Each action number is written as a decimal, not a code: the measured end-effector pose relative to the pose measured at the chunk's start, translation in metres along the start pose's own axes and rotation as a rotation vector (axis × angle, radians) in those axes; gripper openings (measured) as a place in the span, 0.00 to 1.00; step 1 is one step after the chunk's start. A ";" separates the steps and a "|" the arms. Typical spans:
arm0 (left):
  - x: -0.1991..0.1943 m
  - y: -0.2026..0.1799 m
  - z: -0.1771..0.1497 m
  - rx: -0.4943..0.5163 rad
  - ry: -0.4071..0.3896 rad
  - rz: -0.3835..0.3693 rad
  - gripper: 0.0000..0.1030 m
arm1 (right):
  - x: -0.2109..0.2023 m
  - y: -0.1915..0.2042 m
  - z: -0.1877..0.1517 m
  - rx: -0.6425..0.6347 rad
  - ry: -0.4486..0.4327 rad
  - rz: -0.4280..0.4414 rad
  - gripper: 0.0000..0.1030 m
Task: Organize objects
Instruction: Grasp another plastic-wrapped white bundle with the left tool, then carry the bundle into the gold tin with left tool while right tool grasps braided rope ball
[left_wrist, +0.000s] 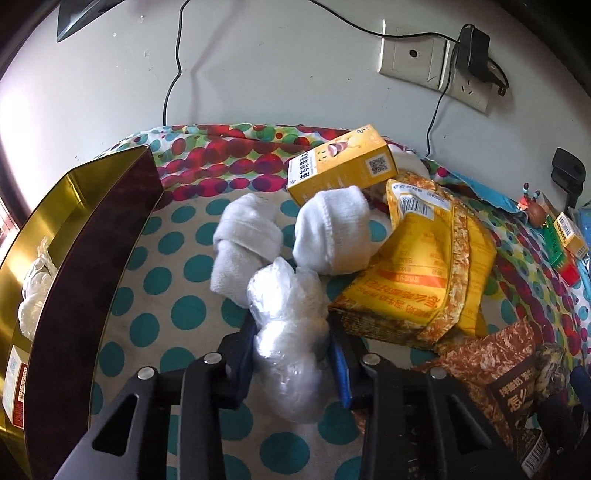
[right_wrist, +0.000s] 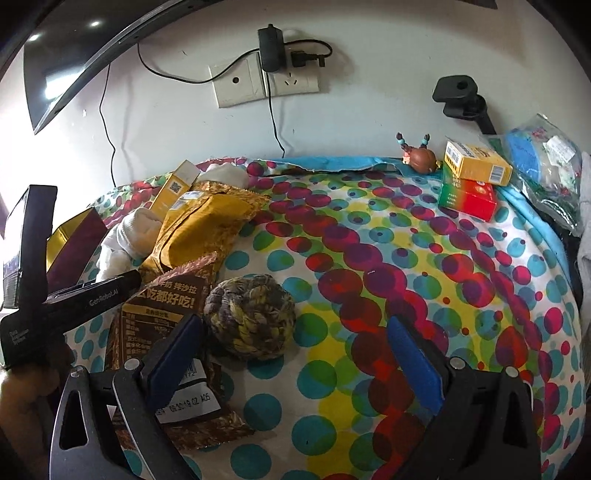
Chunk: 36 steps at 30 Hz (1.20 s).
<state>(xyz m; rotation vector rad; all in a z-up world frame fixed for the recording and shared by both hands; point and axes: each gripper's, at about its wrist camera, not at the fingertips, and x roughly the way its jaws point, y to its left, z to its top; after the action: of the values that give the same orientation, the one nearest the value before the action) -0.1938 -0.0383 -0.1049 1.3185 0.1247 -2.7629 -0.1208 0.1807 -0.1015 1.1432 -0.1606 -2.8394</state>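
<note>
My left gripper is shut on a crumpled clear plastic bag above the dotted cloth. Two rolled white socks lie just beyond it. A yellow snack pouch and a yellow medicine box lie to the right. A gold-lined box stands at the left and holds another plastic bag. My right gripper is open and empty over the cloth. A braided rope ball lies by its left finger, next to a brown snack packet.
Stacked small boxes, a brown figurine and a bag of items sit at the far right of the dotted cloth. A wall with sockets and cables stands behind. The left gripper's body shows at the left.
</note>
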 end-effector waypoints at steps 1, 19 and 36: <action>-0.001 0.001 0.001 -0.003 -0.003 -0.012 0.30 | 0.000 0.001 0.000 -0.003 -0.001 0.000 0.97; -0.094 0.014 -0.053 0.011 -0.169 -0.070 0.29 | 0.033 0.001 0.001 -0.002 0.151 0.043 1.00; -0.137 0.050 -0.070 -0.087 -0.232 -0.084 0.29 | 0.004 0.028 0.004 -0.112 -0.032 -0.031 0.50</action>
<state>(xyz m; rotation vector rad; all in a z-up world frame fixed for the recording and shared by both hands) -0.0480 -0.0759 -0.0443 0.9857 0.2877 -2.9182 -0.1257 0.1528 -0.0975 1.0875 0.0148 -2.8532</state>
